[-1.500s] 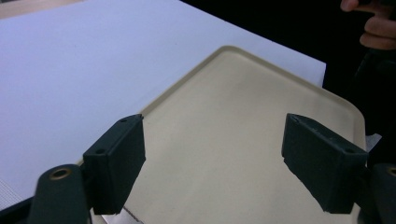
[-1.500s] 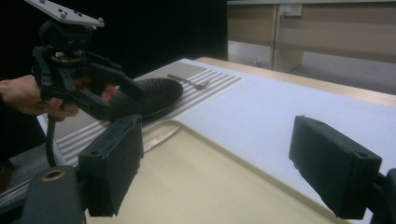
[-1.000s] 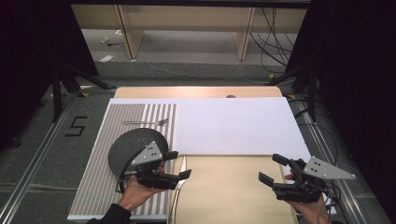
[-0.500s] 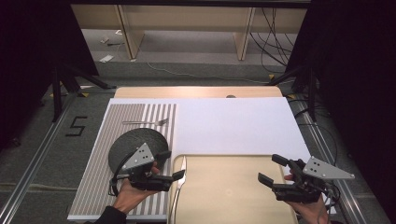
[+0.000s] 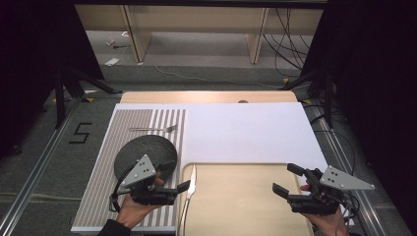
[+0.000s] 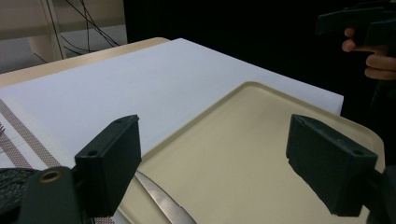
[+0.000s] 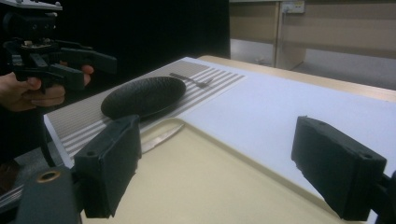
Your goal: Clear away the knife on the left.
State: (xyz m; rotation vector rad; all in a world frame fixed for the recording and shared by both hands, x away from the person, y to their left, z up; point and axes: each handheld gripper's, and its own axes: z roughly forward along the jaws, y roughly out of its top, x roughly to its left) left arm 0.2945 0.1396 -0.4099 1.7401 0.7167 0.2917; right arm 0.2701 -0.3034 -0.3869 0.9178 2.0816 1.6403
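A knife (image 5: pixel 188 196) lies along the left rim of a beige tray (image 5: pixel 246 196) at the near edge of the table (image 5: pixel 206 97), blade pointing away from the person. Just left of it, a dark round plate (image 5: pixel 145 153) and a fork (image 5: pixel 153 129) rest on a striped placemat (image 5: pixel 98 187) beside a white sheet (image 5: pixel 246 130). The left tool (image 5: pixel 178 186) hovers beside the knife, jaws spread wide and empty. The right tool (image 5: pixel 287 179), held at the tray's right rim, is likewise wide open, gripping nothing.
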